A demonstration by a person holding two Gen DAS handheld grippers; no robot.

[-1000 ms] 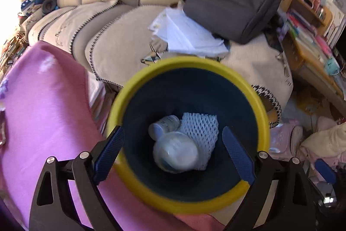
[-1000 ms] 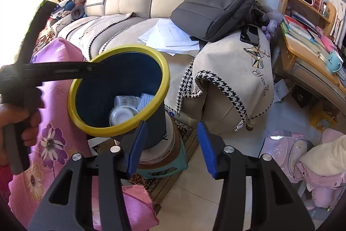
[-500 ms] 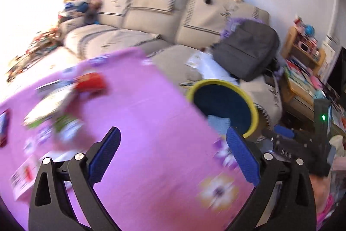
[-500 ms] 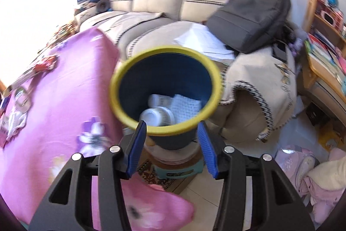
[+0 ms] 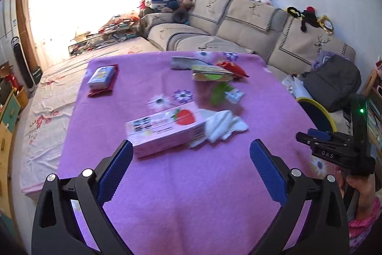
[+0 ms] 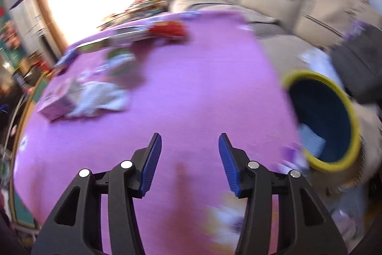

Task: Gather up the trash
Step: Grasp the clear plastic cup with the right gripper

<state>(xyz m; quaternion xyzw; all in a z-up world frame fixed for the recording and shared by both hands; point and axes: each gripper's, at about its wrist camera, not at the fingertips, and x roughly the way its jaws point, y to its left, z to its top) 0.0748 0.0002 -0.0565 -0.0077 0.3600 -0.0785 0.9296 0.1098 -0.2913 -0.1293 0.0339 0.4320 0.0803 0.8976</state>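
Observation:
My left gripper (image 5: 191, 159) hangs wide open and empty over the purple tablecloth (image 5: 181, 195). Just beyond its fingers lies a pink strawberry carton (image 5: 167, 130) with a crumpled white tissue (image 5: 224, 126) beside it. Farther back are a red wrapper (image 5: 234, 67), a green-labelled packet (image 5: 212, 74) and a pack of tissues (image 5: 101, 77). My right gripper (image 6: 189, 159) is half open with nothing between its fingers, above the same cloth (image 6: 191, 99). The yellow-rimmed blue bin (image 6: 327, 118) stands off the table's right edge; its rim (image 5: 317, 109) also shows in the left wrist view.
A beige sofa (image 5: 238, 25) with plush toys runs along the back wall, and a grey backpack (image 5: 334, 85) rests on it. A person's hand (image 5: 363, 190) holds the other gripper at the right. A patterned sheet (image 5: 45, 116) covers the surface left of the table.
Both grippers swung left from over the bin to above the table. The bin has slid from the centre to the right edge of both views. The left jaws opened slightly wider.

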